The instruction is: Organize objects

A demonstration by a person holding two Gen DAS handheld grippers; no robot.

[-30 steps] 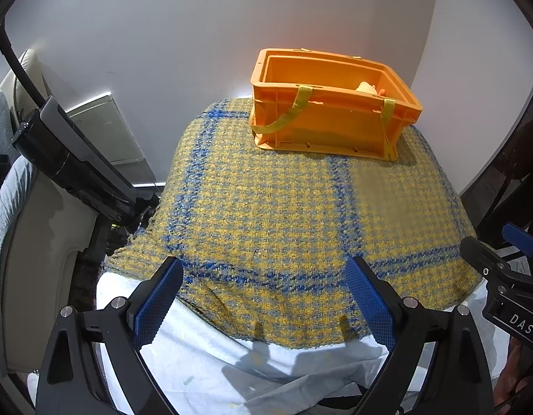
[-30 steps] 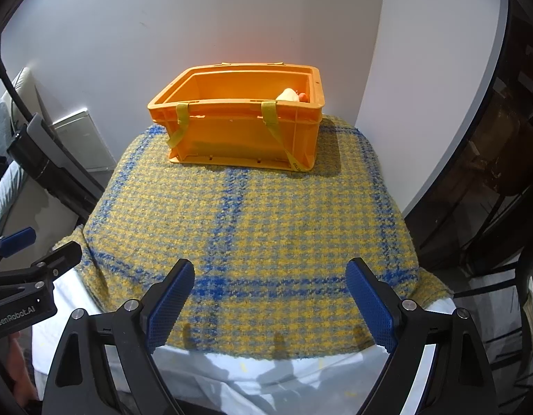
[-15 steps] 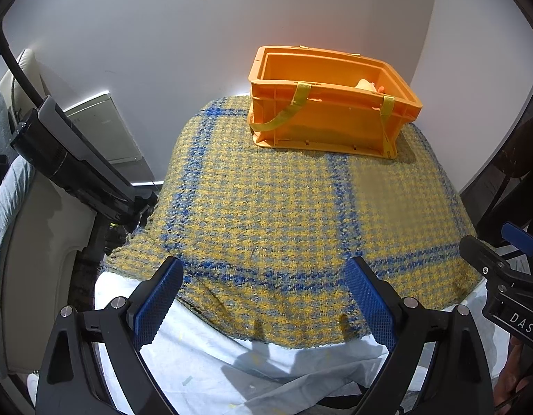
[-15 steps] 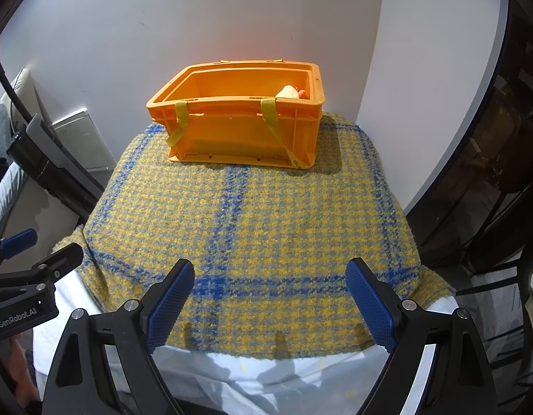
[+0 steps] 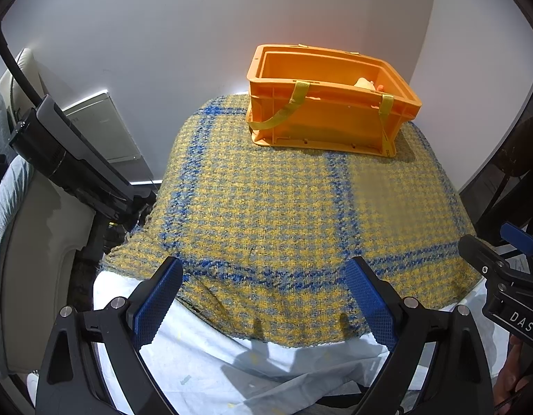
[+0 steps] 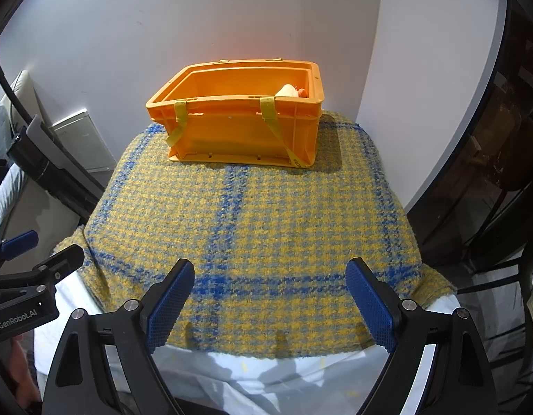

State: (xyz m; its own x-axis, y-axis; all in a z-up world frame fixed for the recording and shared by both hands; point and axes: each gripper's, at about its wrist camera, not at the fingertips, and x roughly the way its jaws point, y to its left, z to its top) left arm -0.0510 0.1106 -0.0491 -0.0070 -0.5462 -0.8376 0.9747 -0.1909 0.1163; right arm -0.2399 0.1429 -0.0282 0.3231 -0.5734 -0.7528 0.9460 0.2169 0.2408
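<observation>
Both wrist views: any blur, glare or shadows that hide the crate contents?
Left wrist: sharp, strong fisheye bend; orange crate throws a soft shadow on the plaid cloth, near wall hides most contents. Right wrist: sharp too, no glare; only a pale item peeks above the rim. Both grippers open, empty.

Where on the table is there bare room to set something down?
The whole plaid cloth between the orange crate and the open right gripper and open left gripper is bare. Only the far edge by the wall is taken, by the crate.
</observation>
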